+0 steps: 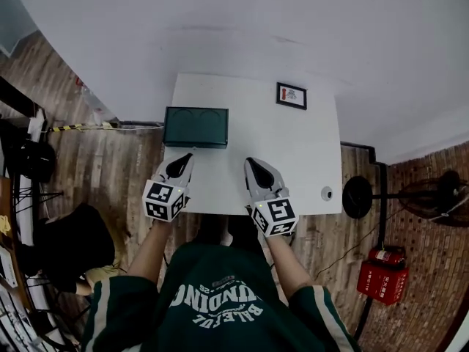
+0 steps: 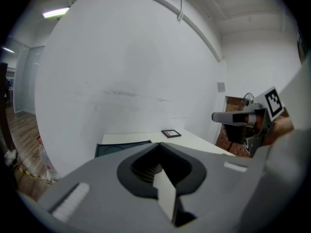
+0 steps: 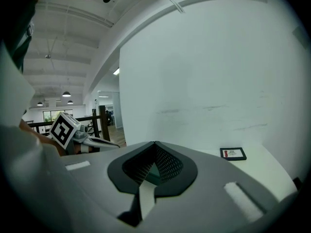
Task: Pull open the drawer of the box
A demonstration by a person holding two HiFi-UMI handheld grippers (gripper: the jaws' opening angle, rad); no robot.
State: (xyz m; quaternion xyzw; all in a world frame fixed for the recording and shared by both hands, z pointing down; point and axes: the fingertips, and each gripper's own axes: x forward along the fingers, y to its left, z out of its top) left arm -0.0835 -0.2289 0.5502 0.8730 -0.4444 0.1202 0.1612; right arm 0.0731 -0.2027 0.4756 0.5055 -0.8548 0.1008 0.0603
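Note:
The dark green box point(image 1: 196, 127) stands at the back left of the white table point(image 1: 293, 160), its front face toward me; the left gripper view shows its top point(image 2: 116, 148) just beyond the jaws. My left gripper point(image 1: 183, 158) hovers a short way in front of the box, shut, with nothing in it point(image 2: 158, 145). My right gripper point(image 1: 253, 164) is beside it over the table's middle, also shut and holding nothing point(image 3: 154, 143). Each gripper shows in the other's view: the right gripper point(image 2: 233, 116) and the left gripper point(image 3: 97, 142).
A small black-framed card point(image 1: 291, 95) lies at the table's back right point(image 2: 171, 133) point(image 3: 233, 153). A small round white object point(image 1: 326, 193) sits near the front right corner. A white wall rises behind the table. On the floor are a red fire extinguisher point(image 1: 385, 270) and a black stand point(image 1: 359, 196).

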